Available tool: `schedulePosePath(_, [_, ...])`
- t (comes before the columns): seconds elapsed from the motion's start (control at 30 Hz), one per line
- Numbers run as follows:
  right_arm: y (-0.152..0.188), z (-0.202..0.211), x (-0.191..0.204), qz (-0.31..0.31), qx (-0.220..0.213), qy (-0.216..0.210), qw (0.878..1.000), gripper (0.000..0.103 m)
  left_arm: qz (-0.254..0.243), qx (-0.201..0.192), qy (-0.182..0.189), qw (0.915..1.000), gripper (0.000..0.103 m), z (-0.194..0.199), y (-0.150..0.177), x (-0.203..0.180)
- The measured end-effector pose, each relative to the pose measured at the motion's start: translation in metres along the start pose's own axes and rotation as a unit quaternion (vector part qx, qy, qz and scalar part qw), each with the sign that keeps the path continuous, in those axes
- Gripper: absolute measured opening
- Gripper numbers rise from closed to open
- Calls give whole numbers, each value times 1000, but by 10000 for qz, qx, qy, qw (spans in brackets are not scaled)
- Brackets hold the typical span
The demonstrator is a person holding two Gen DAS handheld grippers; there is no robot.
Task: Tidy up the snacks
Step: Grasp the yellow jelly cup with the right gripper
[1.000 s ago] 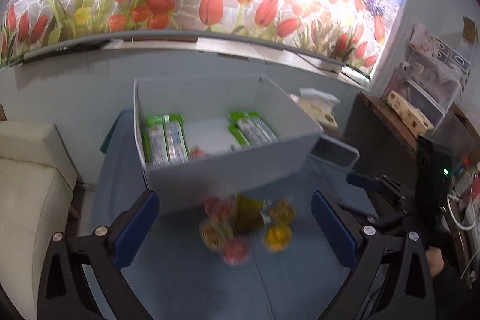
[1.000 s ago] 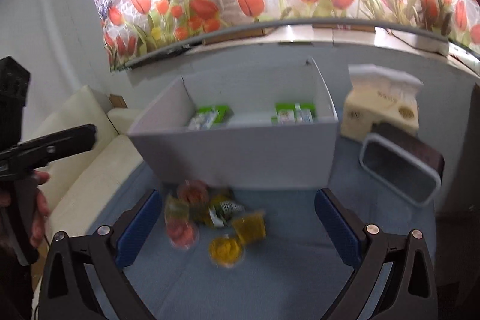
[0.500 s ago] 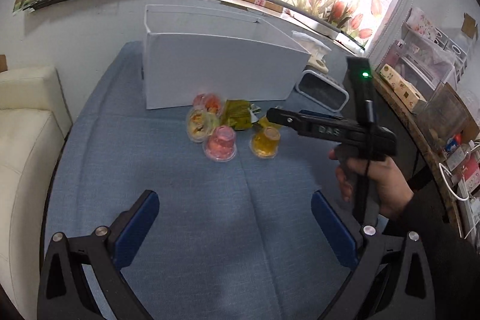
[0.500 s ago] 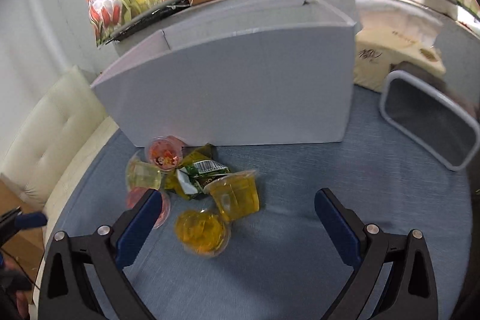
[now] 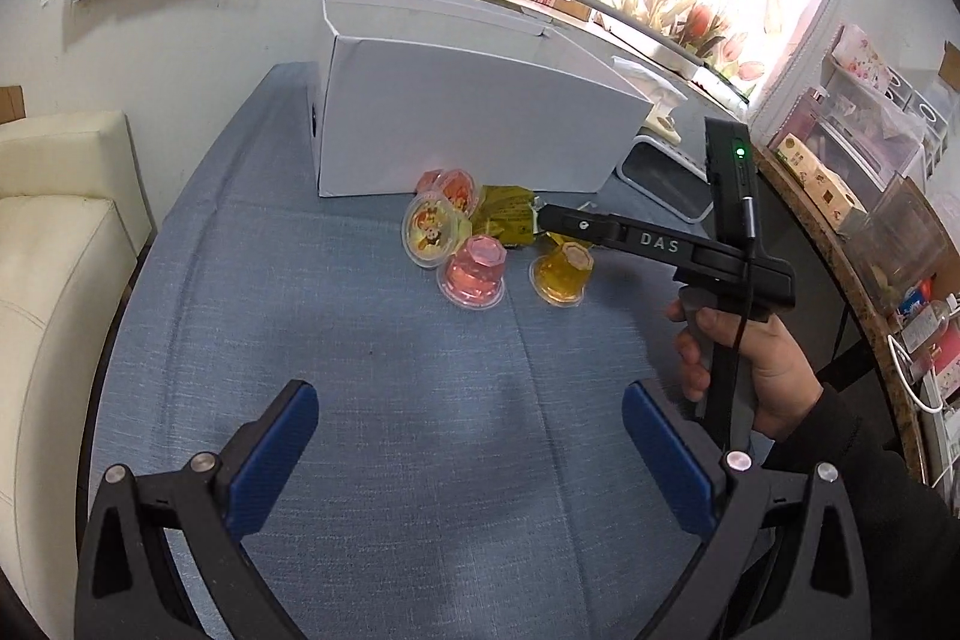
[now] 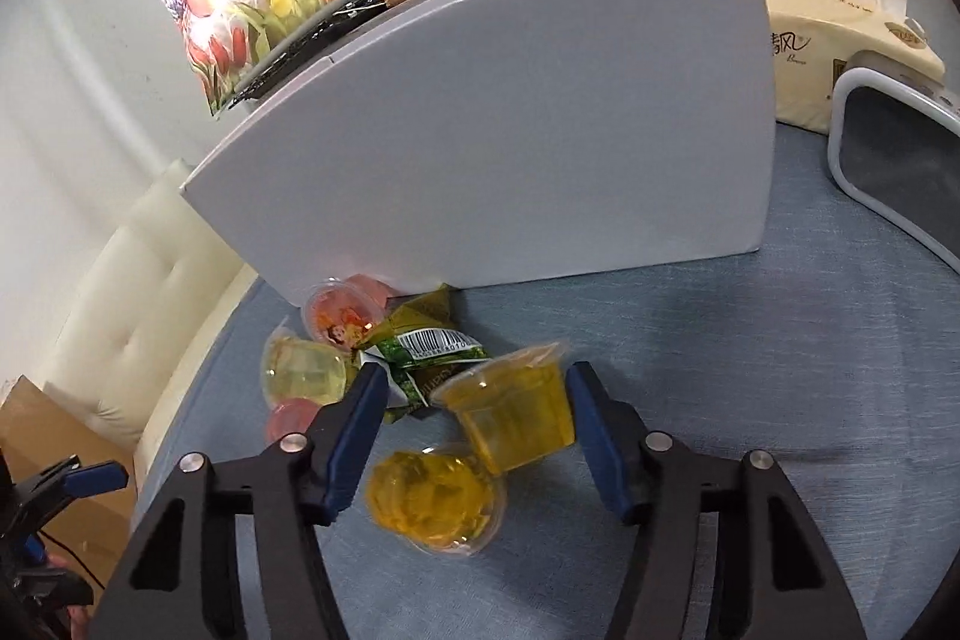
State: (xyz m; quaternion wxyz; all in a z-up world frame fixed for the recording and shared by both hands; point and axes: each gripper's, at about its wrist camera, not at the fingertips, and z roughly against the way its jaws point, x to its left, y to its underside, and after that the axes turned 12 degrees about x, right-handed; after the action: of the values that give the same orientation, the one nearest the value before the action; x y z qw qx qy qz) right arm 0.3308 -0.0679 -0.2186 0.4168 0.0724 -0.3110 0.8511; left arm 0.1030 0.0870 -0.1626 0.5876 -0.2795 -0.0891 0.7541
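A heap of jelly cups and a green snack packet lies on the blue cloth in front of the white box. My right gripper is open low over the heap, its fingers on either side of a tipped yellow jelly cup, with a gap. Another yellow cup lies below it. In the left wrist view the right gripper reaches the heap from the right, near a pink cup and a yellow cup. My left gripper is open and empty, well back from the heap.
A tissue pack and a white-rimmed dark tray stand right of the box. A cream sofa lies off the table's left edge. Shelves with small boxes stand at the right. The box's inside is hidden.
Both grippers dropped from above the box. The right gripper moved down and forward onto the heap, its fingers narrowing around the tipped yellow cup. The left gripper pulled back and stayed open.
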Motion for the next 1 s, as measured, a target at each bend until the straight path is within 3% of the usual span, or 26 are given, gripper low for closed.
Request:
schedulePosePath(0.17, [-2, 0, -20, -174, -138, -186, 9996, 62, -24, -24, 28, 10000, 103, 0, -1, -1])
schedulePosePath(0.3, [-6, -3, -11, 39, -105, 150, 9998, 59, -32, 5, -25, 10000, 103, -2, -2, -3])
schedulePosePath(0.37, [-9, -7, -5, 153, -22, 305, 9994, 48, -15, 0, -45, 10000, 103, -2, -3, -4])
schedulePosePath(0.53, [-10, -4, -1, 104, -55, 280, 9995, 47, -51, 46, -85, 9999, 103, -7, -6, -6])
schedulePosePath(1.0, [51, 99, 33, 438, -887, 86, 9951, 47, 145, 119, -482, 9987, 103, -72, -65, -9])
